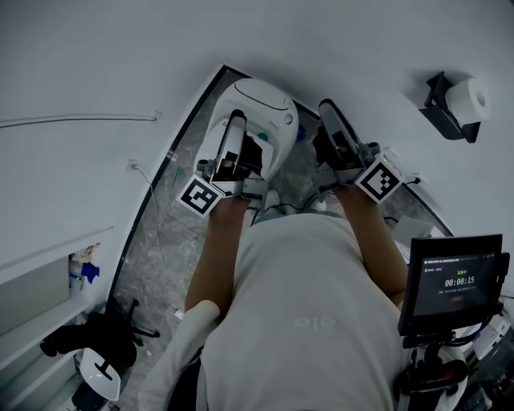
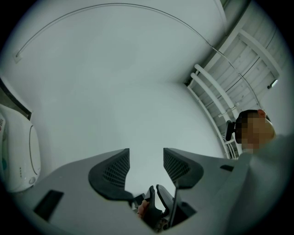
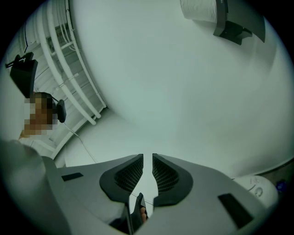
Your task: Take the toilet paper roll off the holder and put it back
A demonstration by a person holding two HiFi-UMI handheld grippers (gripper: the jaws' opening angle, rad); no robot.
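Observation:
The white toilet paper roll sits on its black wall holder at the upper right of the head view. In the right gripper view the roll and holder show at the top, far from the jaws. My right gripper is shut with nothing in it and hangs over the toilet's right side, well left of the holder. My left gripper is open and empty, facing a bare white wall. In the head view it is above the toilet.
A white toilet stands between the two grippers, on a grey marble floor. A tablet showing a timer stands on a mount at the lower right. Shelves and a black stand are at the lower left.

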